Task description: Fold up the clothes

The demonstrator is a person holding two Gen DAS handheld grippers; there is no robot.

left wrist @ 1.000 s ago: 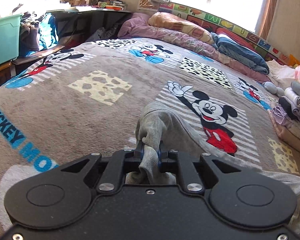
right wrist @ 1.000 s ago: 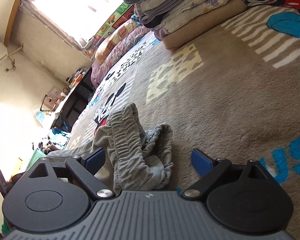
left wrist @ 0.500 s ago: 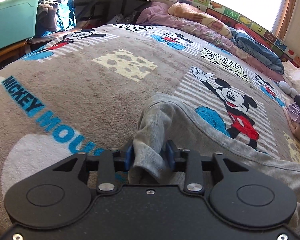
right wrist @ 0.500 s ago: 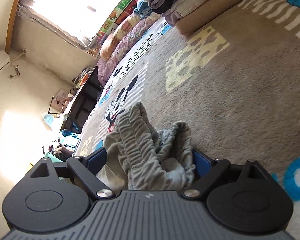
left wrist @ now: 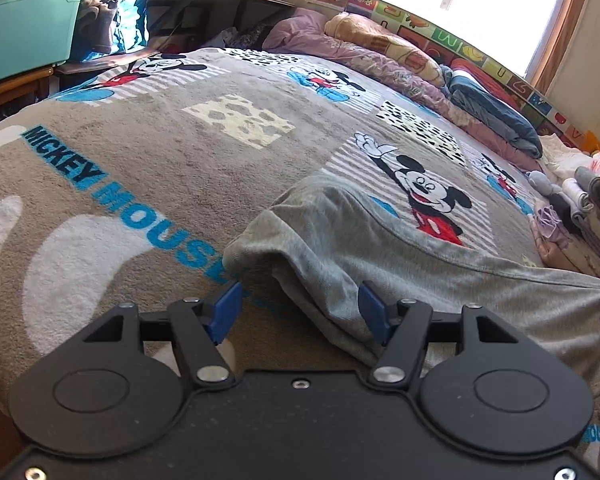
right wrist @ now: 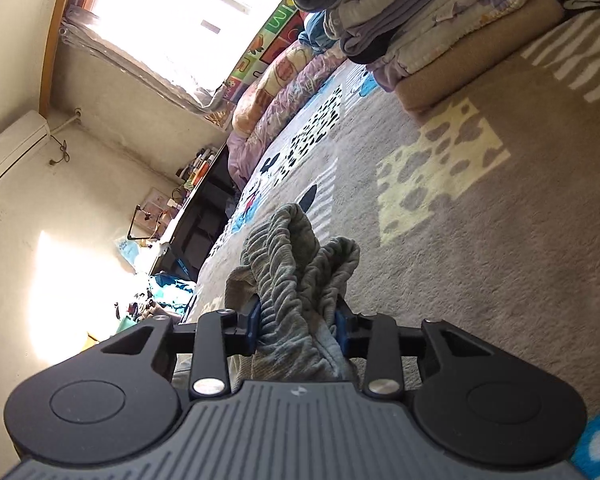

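Grey sweatpants (left wrist: 380, 248) lie stretched across the Mickey Mouse blanket (left wrist: 140, 152) on the bed. My left gripper (left wrist: 300, 308) is open, its blue pads apart; the leg hem lies on the blanket between and just past the fingertips, released. My right gripper (right wrist: 298, 320) is shut on the gathered elastic waistband of the sweatpants (right wrist: 300, 264), which bunches up between its blue pads.
A stack of folded clothes (right wrist: 420, 20) sits on the bed at the right, also in the left wrist view (left wrist: 580, 216). Rolled quilts and pillows (left wrist: 400, 64) line the far edge under the window. A green bin (left wrist: 24, 28) and dark desk (left wrist: 204, 12) stand beside the bed.
My left gripper opened and let go of the pant leg, which dropped onto the blanket. My right gripper closed on the waistband.
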